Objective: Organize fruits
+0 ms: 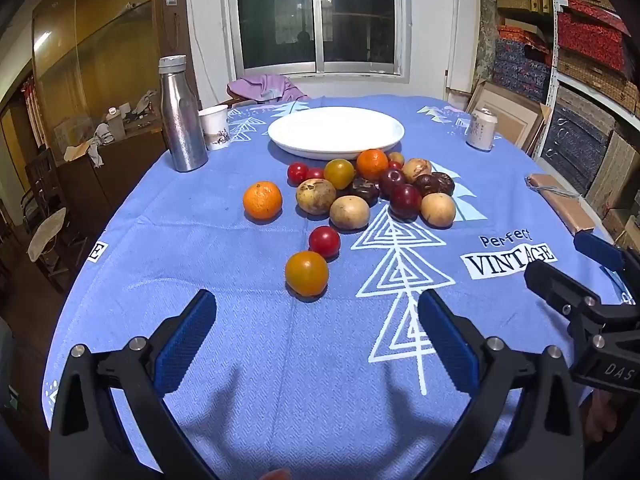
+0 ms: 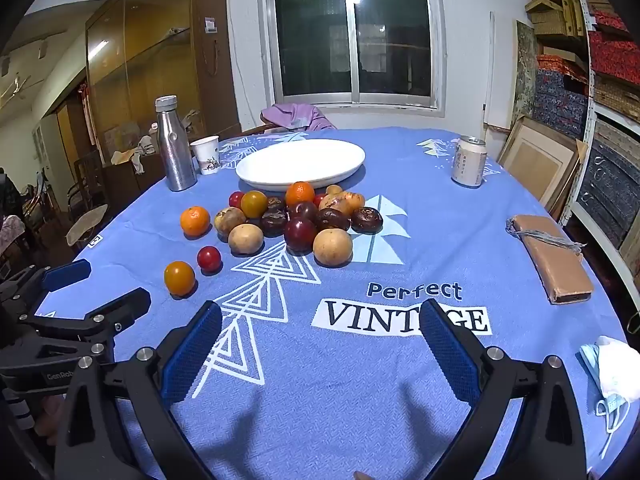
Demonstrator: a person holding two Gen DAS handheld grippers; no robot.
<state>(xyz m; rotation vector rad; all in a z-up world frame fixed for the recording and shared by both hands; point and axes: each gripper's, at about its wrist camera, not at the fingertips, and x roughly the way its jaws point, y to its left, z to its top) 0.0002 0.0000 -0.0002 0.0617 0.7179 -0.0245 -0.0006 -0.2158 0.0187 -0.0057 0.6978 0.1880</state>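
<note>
left gripper (image 1: 316, 304) and right gripper (image 2: 320, 314) gape wide, empty; clustered fruits (image 2: 300, 216) partly hide each other.

We see left gripper (image 1: 316, 300) wide open over blue tablecloth (image 1: 280, 360), nothing held; fruit pile (image 1: 360, 192) ahead, white plate (image 1: 336, 130) empty behind it.

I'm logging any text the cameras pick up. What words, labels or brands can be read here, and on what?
"Perfect" and "VINTAGE": printed on the blue tablecloth, partly hidden by a right gripper finger.
"DAS": on the right gripper's body, cut off in the left wrist view.
"GenRob": on the left gripper body, cut off in the right wrist view.
Can: vertical characters, too small to read.
Paper cup: a picture, no readable text.
</note>
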